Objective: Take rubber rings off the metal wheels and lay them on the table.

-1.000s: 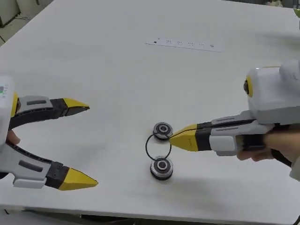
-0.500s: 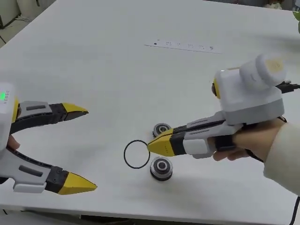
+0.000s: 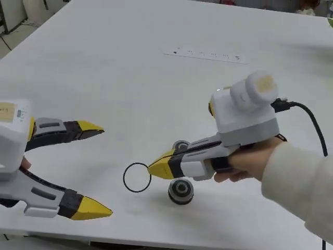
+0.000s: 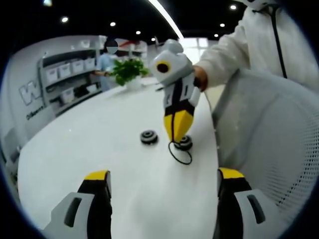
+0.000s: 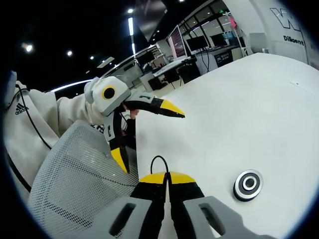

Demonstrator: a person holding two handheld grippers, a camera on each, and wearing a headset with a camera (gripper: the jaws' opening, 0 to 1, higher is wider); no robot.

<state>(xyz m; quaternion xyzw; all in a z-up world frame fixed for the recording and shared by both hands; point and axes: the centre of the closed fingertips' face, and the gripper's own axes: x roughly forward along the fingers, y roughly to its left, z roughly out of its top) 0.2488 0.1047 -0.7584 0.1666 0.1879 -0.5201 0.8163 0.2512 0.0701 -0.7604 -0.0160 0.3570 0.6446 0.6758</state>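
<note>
a: what's on the white bench [image 3: 156,78]?
b: the left tool [image 3: 105,171] at the near-left edge, jaws wide apart, holding nothing. the right tool [image 3: 151,169], jaws pressed together, pinches the black rubber ring [image 3: 124,178].
a: wheels?
b: the near metal wheel [image 3: 180,190] is just beside that tool, the far metal wheel [image 3: 180,145] partly behind it. the ring is off both, to their left.

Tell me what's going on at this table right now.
A person is working at a white table with a gripper in each hand. The right gripper is shut on a black rubber ring and holds it clear of both wheels. In the head view the ring is to their left. The near metal wheel sits in the open, and the far metal wheel is partly behind that gripper. The left gripper is open, off to the side, and holds nothing.
</note>
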